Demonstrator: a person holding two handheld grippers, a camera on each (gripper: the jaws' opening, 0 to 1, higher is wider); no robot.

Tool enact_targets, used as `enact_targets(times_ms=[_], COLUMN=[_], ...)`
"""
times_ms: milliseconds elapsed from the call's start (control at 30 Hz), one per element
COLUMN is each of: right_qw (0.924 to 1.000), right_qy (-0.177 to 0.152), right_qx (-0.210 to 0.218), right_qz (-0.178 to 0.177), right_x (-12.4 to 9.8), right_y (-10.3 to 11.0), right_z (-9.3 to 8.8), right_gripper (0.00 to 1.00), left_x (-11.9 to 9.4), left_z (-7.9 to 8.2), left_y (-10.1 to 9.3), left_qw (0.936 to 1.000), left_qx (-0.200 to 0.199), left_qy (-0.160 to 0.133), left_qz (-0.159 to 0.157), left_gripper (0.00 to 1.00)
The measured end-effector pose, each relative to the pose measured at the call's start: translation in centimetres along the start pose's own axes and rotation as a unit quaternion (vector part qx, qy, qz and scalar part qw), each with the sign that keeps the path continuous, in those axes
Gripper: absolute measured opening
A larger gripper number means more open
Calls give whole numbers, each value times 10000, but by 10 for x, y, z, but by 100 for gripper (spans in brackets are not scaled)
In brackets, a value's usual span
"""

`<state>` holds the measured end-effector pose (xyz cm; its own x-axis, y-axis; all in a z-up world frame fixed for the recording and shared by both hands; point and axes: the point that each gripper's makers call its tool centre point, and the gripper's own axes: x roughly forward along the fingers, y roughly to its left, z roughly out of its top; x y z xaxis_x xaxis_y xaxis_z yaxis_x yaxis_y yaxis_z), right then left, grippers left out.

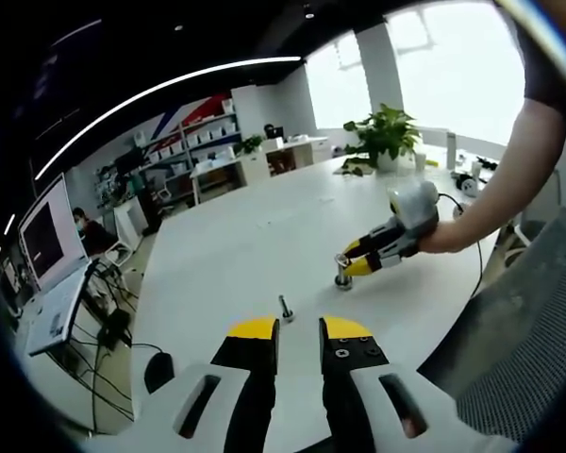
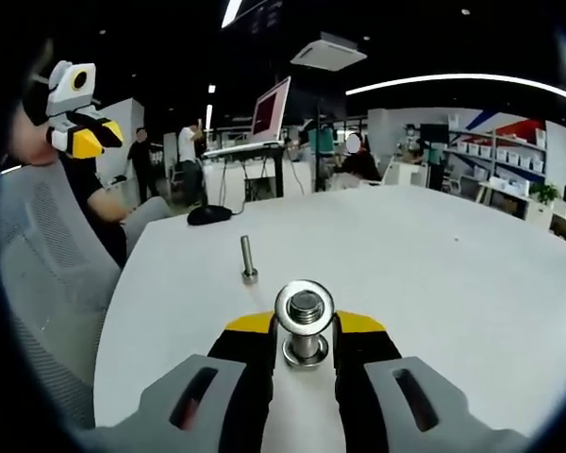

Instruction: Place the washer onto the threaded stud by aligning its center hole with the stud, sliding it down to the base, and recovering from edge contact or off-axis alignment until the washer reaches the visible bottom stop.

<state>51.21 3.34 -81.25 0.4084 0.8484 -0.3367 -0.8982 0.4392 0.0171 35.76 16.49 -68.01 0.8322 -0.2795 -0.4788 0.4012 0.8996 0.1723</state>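
Right gripper [image 2: 305, 330] pinches the stud [image 2: 306, 332] under its washer [image 2: 305, 307]; left gripper [image 1: 299, 330] hovers spread.

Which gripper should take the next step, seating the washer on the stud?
Right. The right gripper already has the washer and its stud between its jaws. The left gripper sits back, jaws apart, holding nothing, near the other, bare stud.

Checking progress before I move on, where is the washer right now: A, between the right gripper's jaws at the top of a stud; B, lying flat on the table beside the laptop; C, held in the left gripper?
A: the washer sits ringed around the stud top, between the right gripper jaws.
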Motion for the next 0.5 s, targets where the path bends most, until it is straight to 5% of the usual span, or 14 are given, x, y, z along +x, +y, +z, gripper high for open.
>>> enact_targets(times_ms=[500], right_qw=[9999], right_qy=[-46], right_qx=[-118], right_qz=[4], right_x=[-1], right_y=[3], right_z=[1], right_gripper=[24], left_x=[0], left_z=[-3], left_y=[-1], left_qw=[10000], left_qx=[-1], left_qy=[57], left_qz=[-18], left_gripper=[15])
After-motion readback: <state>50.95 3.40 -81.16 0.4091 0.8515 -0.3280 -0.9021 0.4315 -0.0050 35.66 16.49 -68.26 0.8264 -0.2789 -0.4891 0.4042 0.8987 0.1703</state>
